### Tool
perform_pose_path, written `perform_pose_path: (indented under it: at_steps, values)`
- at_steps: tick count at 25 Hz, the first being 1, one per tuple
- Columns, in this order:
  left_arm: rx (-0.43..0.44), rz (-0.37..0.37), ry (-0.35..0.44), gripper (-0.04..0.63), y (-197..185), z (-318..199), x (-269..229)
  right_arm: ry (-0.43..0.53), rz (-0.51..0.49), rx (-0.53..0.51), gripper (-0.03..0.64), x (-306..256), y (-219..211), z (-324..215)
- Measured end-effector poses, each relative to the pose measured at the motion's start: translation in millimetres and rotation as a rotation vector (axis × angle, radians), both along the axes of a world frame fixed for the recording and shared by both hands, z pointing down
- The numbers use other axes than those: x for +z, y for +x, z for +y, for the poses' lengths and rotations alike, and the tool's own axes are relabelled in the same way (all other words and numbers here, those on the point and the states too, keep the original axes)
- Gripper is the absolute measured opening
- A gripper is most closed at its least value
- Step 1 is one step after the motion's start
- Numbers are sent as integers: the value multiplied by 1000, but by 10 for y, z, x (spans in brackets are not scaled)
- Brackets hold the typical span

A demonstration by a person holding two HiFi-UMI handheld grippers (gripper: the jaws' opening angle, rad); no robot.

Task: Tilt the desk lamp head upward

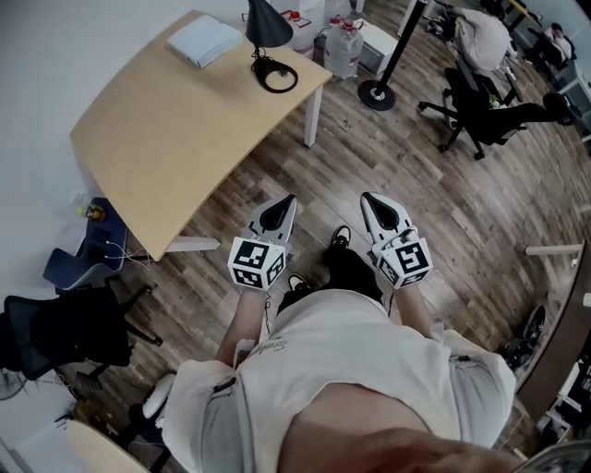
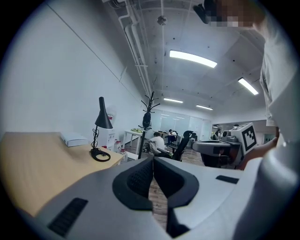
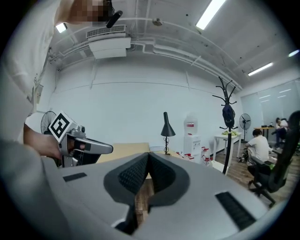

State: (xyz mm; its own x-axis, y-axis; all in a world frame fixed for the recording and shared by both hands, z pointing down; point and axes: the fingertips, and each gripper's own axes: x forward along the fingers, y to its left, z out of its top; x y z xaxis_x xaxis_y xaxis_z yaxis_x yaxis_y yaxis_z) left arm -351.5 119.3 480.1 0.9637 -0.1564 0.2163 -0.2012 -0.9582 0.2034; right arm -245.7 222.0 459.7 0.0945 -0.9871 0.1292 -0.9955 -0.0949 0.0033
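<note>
The black desk lamp [image 1: 265, 26] stands at the far right end of the light wood desk [image 1: 175, 129], its cone head pointing down over a round base [image 1: 274, 76]. It also appears in the left gripper view as the lamp [image 2: 103, 121] and in the right gripper view as the lamp [image 3: 167, 128]. My left gripper [image 1: 288, 200] and right gripper [image 1: 367, 197] are held side by side over the floor, well short of the desk. Both are shut with nothing between them, as seen in the left gripper [image 2: 153, 160] and the right gripper [image 3: 149, 154].
A white box [image 1: 205, 40] lies on the desk behind the lamp. Water bottles [image 1: 343, 48] and a coat stand base [image 1: 377, 94] stand beyond the desk's end. Office chairs sit at the right [image 1: 480, 106] and lower left [image 1: 65, 328].
</note>
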Motion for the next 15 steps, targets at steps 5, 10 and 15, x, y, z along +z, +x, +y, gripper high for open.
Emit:
perform_pose_path:
  at_steps: [5, 10, 15]
  values:
    - [1, -23, 9, 15, 678, -197, -109, -45, 43, -17, -5, 123, 630, -164]
    - [-21, -57, 60, 15, 1347, -491, -216, -10, 29, -76, -5, 97, 1332, -565]
    - [-100, -64, 45, 15, 1789, -701, -255, -4, -26, -146, -5, 182, 1860, -867]
